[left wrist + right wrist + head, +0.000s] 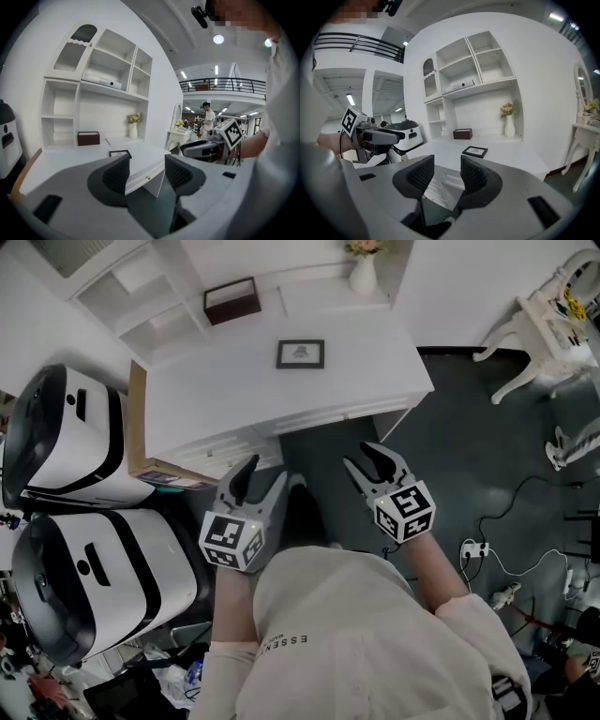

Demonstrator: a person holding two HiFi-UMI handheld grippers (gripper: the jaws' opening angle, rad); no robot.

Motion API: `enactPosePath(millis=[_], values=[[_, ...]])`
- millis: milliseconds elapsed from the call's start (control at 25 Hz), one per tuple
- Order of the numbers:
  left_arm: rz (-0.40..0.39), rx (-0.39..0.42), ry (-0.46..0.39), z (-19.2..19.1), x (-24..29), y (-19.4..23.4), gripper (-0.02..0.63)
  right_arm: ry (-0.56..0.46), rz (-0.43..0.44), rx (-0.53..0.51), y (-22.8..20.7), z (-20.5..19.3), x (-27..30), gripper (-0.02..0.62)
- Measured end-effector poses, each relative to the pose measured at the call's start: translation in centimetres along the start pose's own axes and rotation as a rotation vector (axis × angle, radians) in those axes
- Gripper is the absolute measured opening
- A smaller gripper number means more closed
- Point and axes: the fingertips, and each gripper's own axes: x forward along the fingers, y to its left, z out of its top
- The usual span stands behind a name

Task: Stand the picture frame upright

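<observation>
A small black picture frame (300, 353) lies flat on the white desk (216, 399), near its middle. It also shows flat in the left gripper view (119, 153) and the right gripper view (475, 151). Both grippers hover over the dark floor in front of the desk, well short of the frame. My left gripper (265, 479) (146, 173) stands open with nothing between its jaws. My right gripper (373, 463) (443, 176) is open and empty too, pointing toward the desk's front edge.
A brown box (232, 300) and a white vase with flowers (363, 276) stand at the desk's back by the shelves. Two large white-and-black machines (66, 437) crowd the left side. A white chair (553, 324) and cables (487, 549) are on the right.
</observation>
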Motion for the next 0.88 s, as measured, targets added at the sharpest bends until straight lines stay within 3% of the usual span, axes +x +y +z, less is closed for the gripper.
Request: enactPosePath(millis=[320,560,880], values=[[-0.082,0.005,-0.012,4.6,9.0,8.0,0.222,0.035,-0.07,0.005,-5.8,4.5,9.1,0.187],[-0.132,0.008,0.025,6.4,14.5,14.6,0.222,0.094,-0.123,0.021,-9.3,6.8,16.2,0.187],[-0.184,-0.022,0.096,4.7,20.7,20.1,0.222,0.239,-0.186,0.061,-14.2,4.7,23.7,0.187]])
